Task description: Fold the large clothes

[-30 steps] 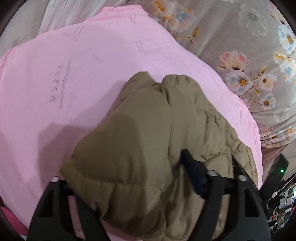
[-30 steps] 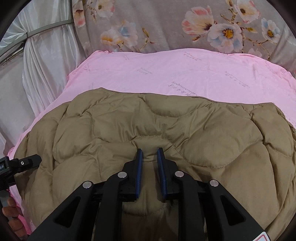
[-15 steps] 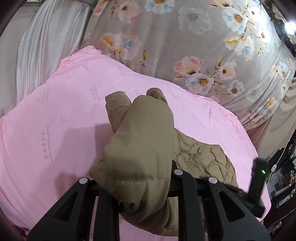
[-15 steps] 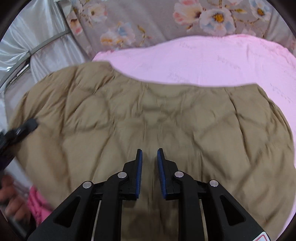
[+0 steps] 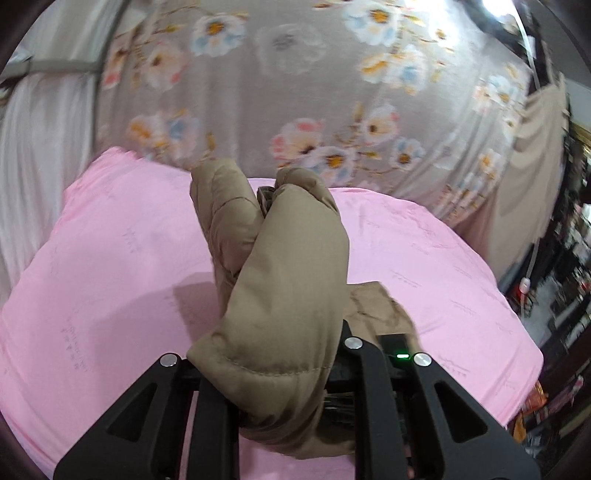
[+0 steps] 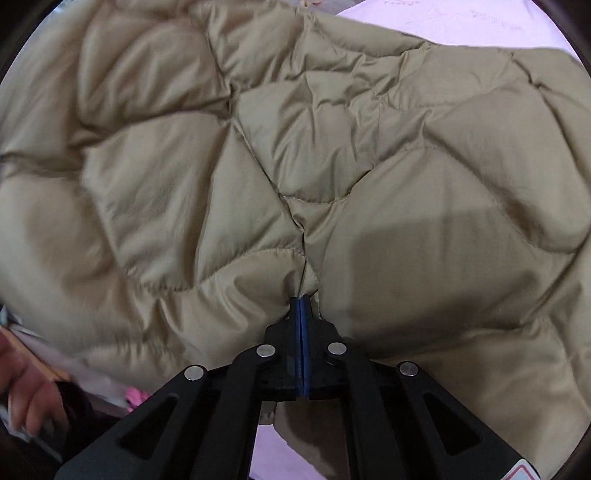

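A tan quilted puffer jacket (image 6: 295,155) fills the right wrist view and hangs lifted above the pink sheet (image 6: 461,22). My right gripper (image 6: 301,306) is shut on a pinch of the jacket's quilted fabric. In the left wrist view a thick fold of the same jacket (image 5: 280,295) stands up between the fingers of my left gripper (image 5: 284,373), which is shut on it; the fingertips are hidden by the fabric. The pink sheet (image 5: 110,266) lies below.
A grey floral cloth (image 5: 314,92) hangs behind the pink sheet. White curtains (image 5: 33,147) are at the left. Dark shelves with clutter (image 5: 569,280) stand at the right. A person's hand (image 6: 22,398) is at the lower left of the right wrist view.
My right gripper closed on the jacket fabric. Both grippers rose, lifting the jacket off the sheet, and the left view tilted up toward the floral cloth.
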`<action>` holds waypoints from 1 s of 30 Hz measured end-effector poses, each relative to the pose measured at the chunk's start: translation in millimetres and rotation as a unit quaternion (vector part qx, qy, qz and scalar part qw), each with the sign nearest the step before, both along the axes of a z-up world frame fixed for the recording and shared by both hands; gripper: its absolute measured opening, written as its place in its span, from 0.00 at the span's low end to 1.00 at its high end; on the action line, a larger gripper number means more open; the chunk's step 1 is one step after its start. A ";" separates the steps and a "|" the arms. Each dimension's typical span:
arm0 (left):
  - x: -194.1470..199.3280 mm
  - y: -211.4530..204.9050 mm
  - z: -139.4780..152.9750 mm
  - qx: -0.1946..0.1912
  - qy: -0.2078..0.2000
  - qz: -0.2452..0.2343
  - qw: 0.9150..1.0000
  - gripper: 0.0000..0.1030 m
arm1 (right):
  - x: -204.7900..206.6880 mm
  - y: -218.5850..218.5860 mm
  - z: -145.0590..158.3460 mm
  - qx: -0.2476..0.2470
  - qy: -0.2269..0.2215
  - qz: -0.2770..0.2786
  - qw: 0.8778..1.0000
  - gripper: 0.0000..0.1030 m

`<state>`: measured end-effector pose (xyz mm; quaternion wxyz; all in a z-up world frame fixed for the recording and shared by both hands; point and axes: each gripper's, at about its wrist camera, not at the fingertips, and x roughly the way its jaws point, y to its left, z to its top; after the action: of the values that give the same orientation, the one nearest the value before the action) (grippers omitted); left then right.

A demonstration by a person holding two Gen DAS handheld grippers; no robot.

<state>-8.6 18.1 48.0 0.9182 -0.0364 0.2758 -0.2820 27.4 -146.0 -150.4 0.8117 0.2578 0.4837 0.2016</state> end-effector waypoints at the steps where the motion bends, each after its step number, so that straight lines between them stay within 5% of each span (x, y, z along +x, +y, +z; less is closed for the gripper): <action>1: -2.2 -11.4 1.1 0.004 -0.004 -0.014 1.000 0.16 | -3.9 -2.1 3.2 0.000 -0.003 -0.004 1.000 0.03; 4: -9.2 -49.7 4.7 0.009 -0.014 -0.063 0.998 0.16 | -29.4 -27.7 22.7 0.013 -0.026 -0.039 0.999 0.05; 6: -12.7 -76.6 2.5 0.017 -0.017 -0.094 0.995 0.16 | -53.9 -56.3 39.5 -0.026 -0.044 -0.089 0.995 0.05; 10: -14.8 -125.6 -15.8 0.048 -0.003 -0.140 0.989 0.17 | -97.6 -109.1 59.0 -0.110 -0.051 -0.187 0.975 0.07; 15: -18.4 -176.2 -55.6 0.089 0.043 -0.189 0.977 0.17 | -138.2 -152.1 68.9 -0.140 -0.048 -0.266 0.953 0.07; 26: -31.0 -204.5 -105.9 0.140 0.086 -0.216 0.963 0.26 | -138.7 -201.9 79.2 -0.143 -0.064 -0.292 0.944 0.09; 30: -34.4 -198.0 -95.4 0.114 0.100 -0.233 0.960 0.42 | -123.4 -201.7 106.9 -0.138 -0.090 -0.287 0.944 0.16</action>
<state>-43.0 -179.9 -47.3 0.7927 0.1060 0.3976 -0.4498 -96.0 -347.7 -43.5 0.9030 0.2517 0.3373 -0.0867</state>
